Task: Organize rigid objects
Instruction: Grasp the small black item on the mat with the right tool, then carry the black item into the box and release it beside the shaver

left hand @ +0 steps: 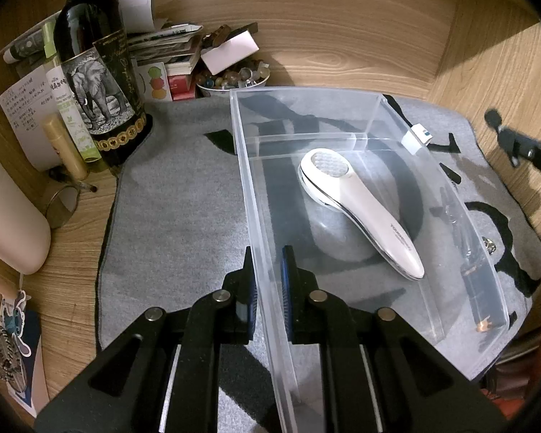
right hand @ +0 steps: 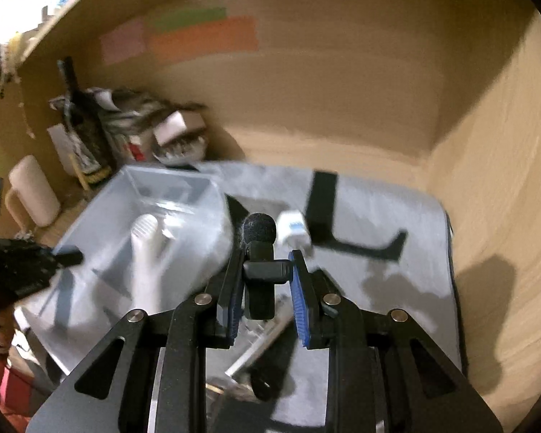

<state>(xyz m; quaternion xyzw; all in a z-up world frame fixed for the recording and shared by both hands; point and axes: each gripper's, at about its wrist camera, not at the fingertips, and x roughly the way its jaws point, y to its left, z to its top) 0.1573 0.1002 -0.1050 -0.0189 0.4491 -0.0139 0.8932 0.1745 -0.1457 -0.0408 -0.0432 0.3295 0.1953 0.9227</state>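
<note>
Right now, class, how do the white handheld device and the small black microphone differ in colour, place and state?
The white handheld device lies flat inside the clear box; the small black microphone is held upright outside it. The device is untouched; the microphone is clamped in the right claw. The device is smooth and glossy; the microphone has a foam tip. Both are rigid.

This looks like a home desk nook, walled in wood-grain panels (left hand: 342,36) at the back and right side. On the far left stands a dark wine bottle (left hand: 93,68) with an elephant label, crowded by handwritten notes, folded papers and a small bowl of beads (left hand: 234,77). Coloured sticky notes (right hand: 202,38) hang on the back wall, and a grey felt mat (left hand: 176,198) with black shapes covers the desktop.
</note>
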